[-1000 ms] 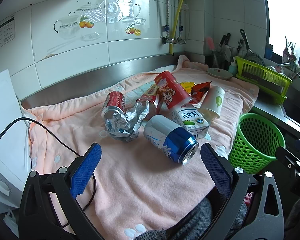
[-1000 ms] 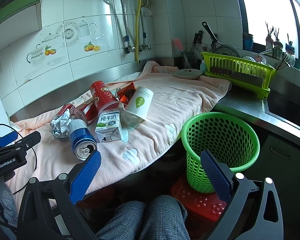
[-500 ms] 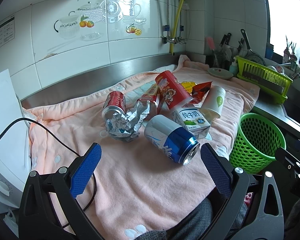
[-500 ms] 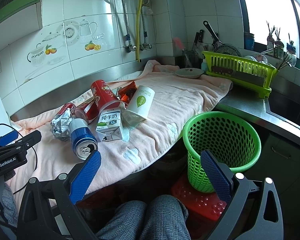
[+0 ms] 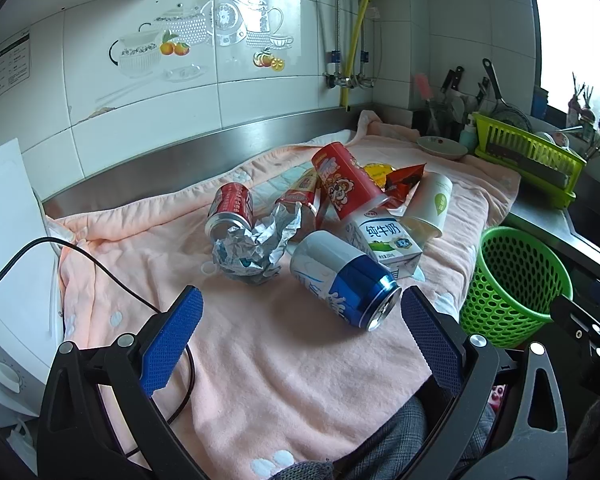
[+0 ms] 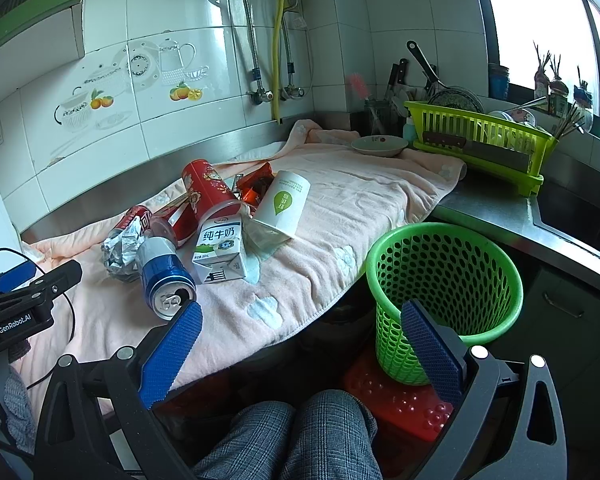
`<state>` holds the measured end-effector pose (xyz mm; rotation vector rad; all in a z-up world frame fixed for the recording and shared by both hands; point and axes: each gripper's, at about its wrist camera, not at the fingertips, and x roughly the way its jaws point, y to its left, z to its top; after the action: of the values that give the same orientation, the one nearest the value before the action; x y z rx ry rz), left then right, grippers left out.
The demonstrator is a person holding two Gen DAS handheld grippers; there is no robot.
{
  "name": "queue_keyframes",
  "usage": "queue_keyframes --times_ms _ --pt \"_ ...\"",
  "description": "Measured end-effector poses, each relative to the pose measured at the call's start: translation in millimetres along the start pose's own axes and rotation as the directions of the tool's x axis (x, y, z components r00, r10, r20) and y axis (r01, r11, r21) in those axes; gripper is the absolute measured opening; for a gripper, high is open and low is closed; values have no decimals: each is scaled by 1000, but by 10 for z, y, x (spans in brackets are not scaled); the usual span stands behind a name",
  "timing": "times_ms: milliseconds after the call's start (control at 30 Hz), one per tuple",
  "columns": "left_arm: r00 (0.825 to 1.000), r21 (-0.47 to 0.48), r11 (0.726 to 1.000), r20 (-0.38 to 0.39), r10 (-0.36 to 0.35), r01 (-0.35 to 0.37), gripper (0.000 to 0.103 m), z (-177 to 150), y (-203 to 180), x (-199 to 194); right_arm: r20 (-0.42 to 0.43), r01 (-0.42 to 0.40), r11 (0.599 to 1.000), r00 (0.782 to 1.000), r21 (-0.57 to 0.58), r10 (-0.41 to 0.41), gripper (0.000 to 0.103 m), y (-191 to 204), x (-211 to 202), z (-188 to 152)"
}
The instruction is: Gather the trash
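Observation:
Trash lies in a heap on the pink towel (image 5: 260,352): a blue and white can (image 5: 342,278) on its side, crumpled foil (image 5: 256,244), a red can (image 5: 232,210), a red tube (image 5: 346,190), a milk carton (image 5: 386,242), a paper cup (image 5: 432,204) and snack wrappers (image 5: 404,178). The green basket (image 6: 444,296) stands below the counter edge. My left gripper (image 5: 298,340) is open and empty, just short of the blue can. My right gripper (image 6: 300,344) is open and empty, off the towel's edge beside the basket; the blue can (image 6: 164,276) is to its left.
A black cable (image 5: 100,268) crosses the towel's left part beside a white appliance (image 5: 8,280). A plate (image 6: 378,145), a green dish rack (image 6: 480,140) and knives stand at the back right. A red stool (image 6: 396,396) bears the basket. The person's knees (image 6: 300,432) are below.
Both grippers have barely shifted; the scene has slid slightly in each view. Nothing was taken hold of.

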<state>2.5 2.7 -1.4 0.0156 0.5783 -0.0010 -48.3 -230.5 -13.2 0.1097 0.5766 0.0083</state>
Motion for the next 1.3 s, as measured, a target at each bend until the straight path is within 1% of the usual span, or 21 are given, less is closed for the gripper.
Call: queue_keyframes --times_ms 1000,1300 --pt "1000 3 1000 -3 1 -1 98 -1 18 12 -7 2 1000 1000 -6 -2 97 10 49 -13" --pt "1000 -1 1000 -18 16 -16 98 10 25 105 -14 -10 1000 1000 -27 10 97 16 118 28"
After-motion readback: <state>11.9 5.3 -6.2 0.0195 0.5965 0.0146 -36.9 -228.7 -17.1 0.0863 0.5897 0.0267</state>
